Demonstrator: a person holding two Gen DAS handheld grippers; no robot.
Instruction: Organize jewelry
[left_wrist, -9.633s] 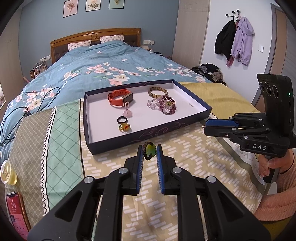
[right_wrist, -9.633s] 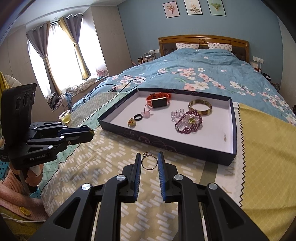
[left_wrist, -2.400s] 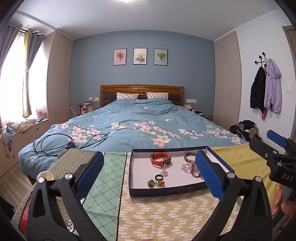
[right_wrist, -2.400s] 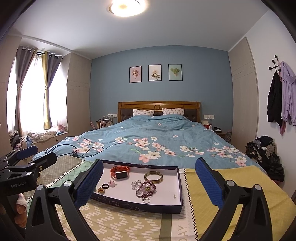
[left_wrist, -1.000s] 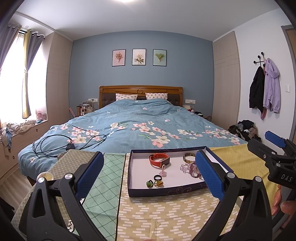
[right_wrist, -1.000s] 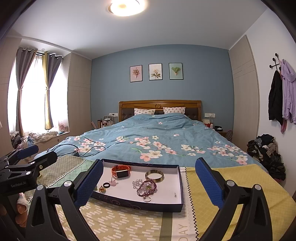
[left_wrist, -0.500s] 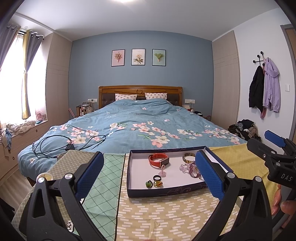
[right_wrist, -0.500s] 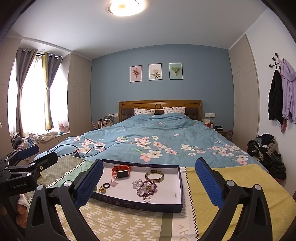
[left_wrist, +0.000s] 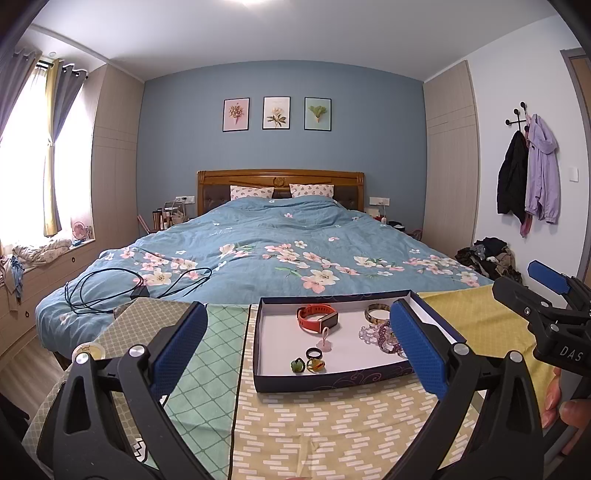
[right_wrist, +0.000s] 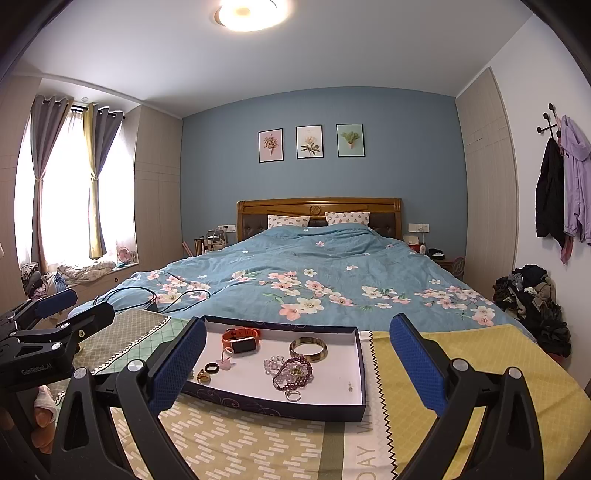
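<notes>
A navy tray (left_wrist: 332, 382) with a white floor lies on the patterned cloth. It holds an orange watch (left_wrist: 317, 318), a gold bangle (left_wrist: 376, 312), a purple bead bracelet (left_wrist: 388, 338), a black ring (left_wrist: 314, 353), a green ring (left_wrist: 297, 366) and an amber ring (left_wrist: 317, 365). In the right wrist view the tray (right_wrist: 277, 402) also shows a silver ring (right_wrist: 293, 396) near its front wall. My left gripper (left_wrist: 297, 306) is open wide and empty, held back from the tray. My right gripper (right_wrist: 297, 323) is likewise open and empty.
Behind the tray stretches a bed with a blue floral duvet (left_wrist: 280, 243) and a black cable (left_wrist: 110, 284) on it. A small round tin (left_wrist: 88, 350) sits at the cloth's left edge. Coats (left_wrist: 528, 173) hang on the right wall above a clothes pile (left_wrist: 487, 258).
Earlier my left gripper was shut on the green ring and my right on the silver ring; both rings now lie in the tray. Both grippers are open and drawn back. Nothing moved in the last second.
</notes>
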